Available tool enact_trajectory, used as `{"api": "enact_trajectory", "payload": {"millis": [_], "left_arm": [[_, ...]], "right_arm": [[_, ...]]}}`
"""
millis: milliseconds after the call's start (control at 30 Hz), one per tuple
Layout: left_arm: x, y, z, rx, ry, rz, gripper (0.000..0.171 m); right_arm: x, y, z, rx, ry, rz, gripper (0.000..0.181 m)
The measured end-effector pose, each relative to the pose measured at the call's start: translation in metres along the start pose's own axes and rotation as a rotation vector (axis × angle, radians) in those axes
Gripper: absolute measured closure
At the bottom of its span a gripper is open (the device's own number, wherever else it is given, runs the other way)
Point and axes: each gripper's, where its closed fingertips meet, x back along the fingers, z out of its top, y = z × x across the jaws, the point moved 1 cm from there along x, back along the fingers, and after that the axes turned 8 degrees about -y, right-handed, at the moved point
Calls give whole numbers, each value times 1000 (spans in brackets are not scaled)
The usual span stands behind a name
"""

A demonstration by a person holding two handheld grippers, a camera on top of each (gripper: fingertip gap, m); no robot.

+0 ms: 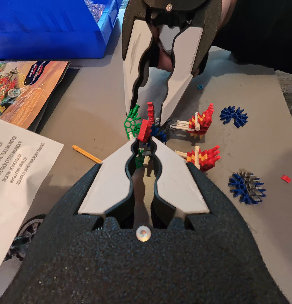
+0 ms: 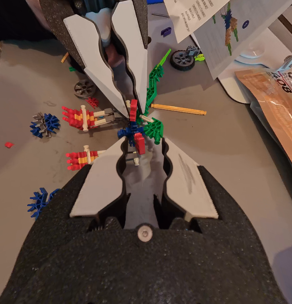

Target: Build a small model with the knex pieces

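A small construction-toy model of red, blue and green connectors with white rods [image 1: 156, 131] sits on the grey table [image 1: 96, 118]. My left gripper [image 1: 144, 139] is shut on a red connector [image 1: 143, 130] of the model; in the right wrist view it [image 2: 133, 113] comes in from the top. My right gripper [image 2: 143, 139] is open, its fingers on either side of the model's blue hub [image 2: 130, 131] and another red connector [image 2: 139, 144]. In the left wrist view it [image 1: 147, 116] reaches down from above. Two red-and-yellow clusters [image 1: 201, 121] [image 1: 204, 158] on white rods extend from the model.
A blue bin [image 1: 48, 28], a colourful leaflet [image 1: 26, 92] and a white printed sheet [image 1: 18, 172] lie at the left. An orange rod [image 2: 178, 109], loose blue connectors [image 1: 233, 116], a blue-grey stack [image 1: 246, 187], two wheels [image 2: 182, 60] [image 2: 84, 89] and an orange packet [image 2: 270, 105] lie around. Both grippers' tips are close together, under 4 cm apart. It is some 15 cm from my right tips to the orange packet [image 2: 270, 105]. My left wrist view [image 1: 20, 123] looks at it from another angle.
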Motion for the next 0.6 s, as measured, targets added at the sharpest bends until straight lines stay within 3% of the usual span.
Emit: {"api": "enact_trajectory", "payload": {"millis": [300,600], "left_arm": [[0,1,0,-25,-3,11,158],[-1,9,2,-83,-12,26,158]], "right_arm": [[3,-2,1,18,18,2,144],[13,-6,6,-88,91,127,146]]}}
